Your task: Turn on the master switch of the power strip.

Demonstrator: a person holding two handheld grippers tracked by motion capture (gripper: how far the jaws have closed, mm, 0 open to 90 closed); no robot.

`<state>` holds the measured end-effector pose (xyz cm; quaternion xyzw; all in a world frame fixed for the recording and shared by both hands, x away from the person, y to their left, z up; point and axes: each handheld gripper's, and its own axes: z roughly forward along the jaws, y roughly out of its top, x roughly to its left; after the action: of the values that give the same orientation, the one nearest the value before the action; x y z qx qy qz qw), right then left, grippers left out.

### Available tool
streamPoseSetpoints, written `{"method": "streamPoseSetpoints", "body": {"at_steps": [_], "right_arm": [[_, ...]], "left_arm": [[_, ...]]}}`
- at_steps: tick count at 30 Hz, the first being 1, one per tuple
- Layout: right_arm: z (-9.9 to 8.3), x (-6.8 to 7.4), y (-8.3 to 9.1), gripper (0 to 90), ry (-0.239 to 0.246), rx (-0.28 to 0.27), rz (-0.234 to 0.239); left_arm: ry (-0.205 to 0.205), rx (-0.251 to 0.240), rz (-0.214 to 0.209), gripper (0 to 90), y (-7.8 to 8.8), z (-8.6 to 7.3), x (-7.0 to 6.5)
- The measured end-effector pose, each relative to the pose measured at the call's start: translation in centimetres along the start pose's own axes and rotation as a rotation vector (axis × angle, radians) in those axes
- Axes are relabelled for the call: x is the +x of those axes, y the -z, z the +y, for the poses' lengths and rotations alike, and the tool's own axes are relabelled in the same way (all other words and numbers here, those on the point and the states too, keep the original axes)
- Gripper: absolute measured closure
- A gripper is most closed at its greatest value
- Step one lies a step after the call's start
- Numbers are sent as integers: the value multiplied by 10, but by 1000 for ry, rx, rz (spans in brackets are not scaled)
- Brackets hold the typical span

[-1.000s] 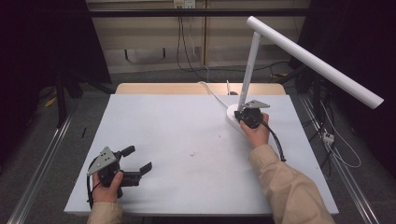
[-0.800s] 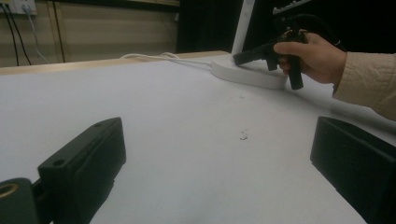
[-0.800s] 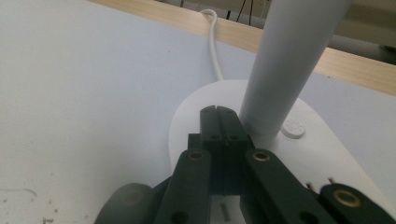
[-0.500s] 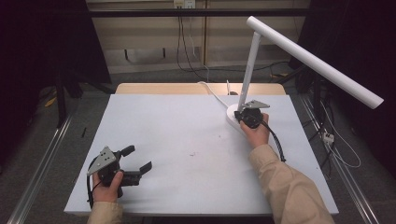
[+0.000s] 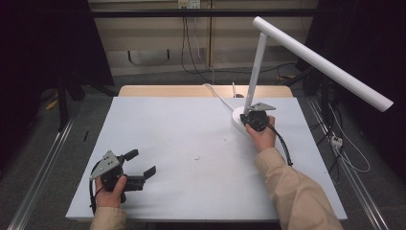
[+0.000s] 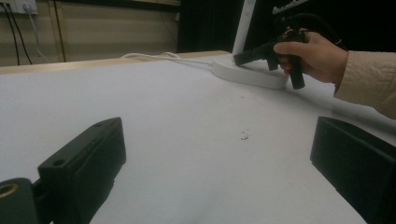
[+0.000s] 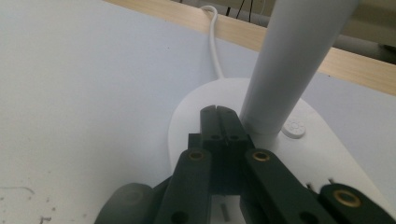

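Note:
A white desk lamp (image 5: 255,72) stands at the table's far right, its long head reaching out over the right edge. My right gripper (image 5: 246,116) is shut, jaws pressed together with nothing between them. In the right gripper view its tips (image 7: 218,112) lie on the round lamp base (image 7: 187,116), just left of the pole (image 7: 289,60), with a small round button (image 7: 294,128) to their right. The left gripper view shows that gripper (image 6: 239,58) on the base (image 6: 247,77). My left gripper (image 5: 141,163) sits open at the table's front left, holding nothing.
The lamp's white cable (image 5: 218,93) runs from the base back over the wooden far edge (image 5: 191,91). The white tabletop (image 5: 191,143) bears a few small specks (image 6: 243,136) near its middle. Metal rails and loose cables lie on the floor beside the table.

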<state>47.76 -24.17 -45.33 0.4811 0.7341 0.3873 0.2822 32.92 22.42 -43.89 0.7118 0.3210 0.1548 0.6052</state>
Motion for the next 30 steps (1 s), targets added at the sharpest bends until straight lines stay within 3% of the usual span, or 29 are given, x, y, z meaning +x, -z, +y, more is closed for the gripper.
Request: {"method": "streamPoseSetpoints", "body": {"at_steps": [30], "right_arm": [[0, 1, -4, 900, -11, -4, -10]], "left_arm": [[-1, -2, 3, 30, 1, 0, 0]]}}
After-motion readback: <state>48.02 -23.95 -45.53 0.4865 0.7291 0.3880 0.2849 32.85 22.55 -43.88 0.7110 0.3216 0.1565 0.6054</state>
